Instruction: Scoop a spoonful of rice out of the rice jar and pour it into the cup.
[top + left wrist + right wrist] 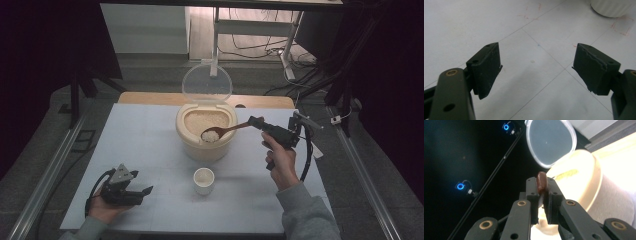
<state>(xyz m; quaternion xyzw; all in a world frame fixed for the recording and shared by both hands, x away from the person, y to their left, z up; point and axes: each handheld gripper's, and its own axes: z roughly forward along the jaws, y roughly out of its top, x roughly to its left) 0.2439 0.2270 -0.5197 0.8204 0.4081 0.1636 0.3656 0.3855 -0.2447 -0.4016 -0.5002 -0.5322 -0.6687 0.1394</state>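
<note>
The bench (150,150) is one pale board, and everything stands on it. The biggest thing on it is one cream rice bin (206,131), with its one clear lid (206,83) standing open and upright behind it. The bin is full of rice and looks heavy, so I judge it will stay still while the spoon works in it.

Next come two tongs. The left tongs (142,192) rest low near the front left corner of the bench, with the jaws wide apart and nothing between them; in the left gripper view only the bare bench is seen between the pads. The right tongs (256,121) are closed tight on the end of the spoon handle; in the right gripper view the brown handle tip stands out from between the two jaws.

There is one white cup (204,180), small, in front of the bin, and it seems to have some rice in it already. It is probably light and can tip easily.

There is one wooden spoon (225,131). Its bowl is over the front of the bin, loaded with a small heap of rice. The spoon is stiff and light, but the smooth handle may turn in the grip, and the loose grains will spill if it tilts. Holding it far at the handle end, as now, needs a level and slow carry.
</note>
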